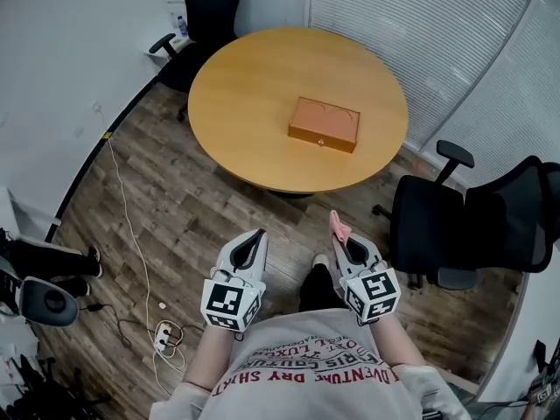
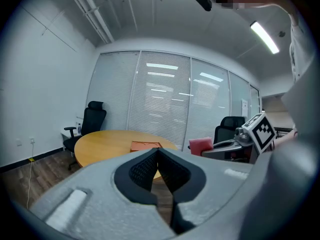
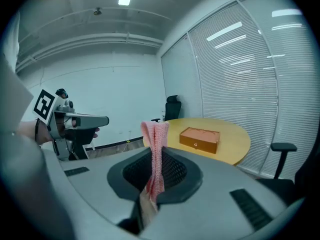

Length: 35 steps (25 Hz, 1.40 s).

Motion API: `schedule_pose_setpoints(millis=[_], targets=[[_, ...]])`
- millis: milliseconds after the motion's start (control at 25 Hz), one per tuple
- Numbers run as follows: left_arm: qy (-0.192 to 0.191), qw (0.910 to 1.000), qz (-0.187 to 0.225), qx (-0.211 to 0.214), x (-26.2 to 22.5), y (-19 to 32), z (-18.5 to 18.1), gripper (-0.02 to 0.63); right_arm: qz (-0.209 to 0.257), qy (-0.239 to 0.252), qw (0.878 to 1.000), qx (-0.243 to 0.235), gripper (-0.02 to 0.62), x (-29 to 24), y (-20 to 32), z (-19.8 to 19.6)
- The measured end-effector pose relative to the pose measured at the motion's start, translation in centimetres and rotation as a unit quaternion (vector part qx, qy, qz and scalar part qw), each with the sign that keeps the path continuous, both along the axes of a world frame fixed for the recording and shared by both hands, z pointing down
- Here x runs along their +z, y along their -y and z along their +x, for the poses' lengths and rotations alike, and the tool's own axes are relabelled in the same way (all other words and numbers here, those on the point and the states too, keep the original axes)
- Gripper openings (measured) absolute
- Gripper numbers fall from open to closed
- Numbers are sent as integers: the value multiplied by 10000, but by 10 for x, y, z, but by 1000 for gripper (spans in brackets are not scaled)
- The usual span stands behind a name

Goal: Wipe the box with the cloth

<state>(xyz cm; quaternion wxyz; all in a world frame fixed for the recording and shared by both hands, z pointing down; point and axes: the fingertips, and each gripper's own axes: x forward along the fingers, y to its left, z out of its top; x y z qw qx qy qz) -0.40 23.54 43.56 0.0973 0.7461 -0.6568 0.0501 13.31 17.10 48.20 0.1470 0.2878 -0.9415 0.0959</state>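
An orange-brown box [image 1: 325, 123] lies on the round wooden table [image 1: 254, 94], right of its middle; it also shows as the box [image 3: 200, 138] in the right gripper view and the box [image 2: 145, 145] in the left gripper view. My right gripper [image 1: 343, 242] is shut on a pink cloth [image 1: 339, 227], which stands up between its jaws as the cloth [image 3: 155, 154]. My left gripper [image 1: 255, 241] is shut with nothing in it. Both grippers hang near my body, well short of the table.
Black office chairs stand at the right [image 1: 464, 221] and behind the table [image 1: 203, 20]. A white cable with a power strip [image 1: 164, 337] lies on the wood floor at the left. Window blinds [image 1: 437, 33] run along the far right wall.
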Motion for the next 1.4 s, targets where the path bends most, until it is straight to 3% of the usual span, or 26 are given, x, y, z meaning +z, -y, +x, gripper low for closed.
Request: schedule_pose_setpoints(millis=[240, 440, 720, 1000, 1400], targets=[[9, 9996, -12, -294, -14, 102, -6, 9, 13, 35, 9993, -367, 29, -15, 104, -15], [100, 9994, -33, -323, -15, 184, 13, 9, -30, 35, 9985, -539, 31, -15, 181, -7], [101, 9998, -123, -138, -17, 236, 20, 9, 42, -68, 9990, -444, 31, -17, 228, -4], [52, 9999, -157, 24, -13, 293, -23, 9, 141, -235, 9996, -118, 31, -19, 289, -34], [-2, 9974, -242, 678, -11, 367, -100, 9, 259, -572, 9961, 623, 32, -19, 361, -99]])
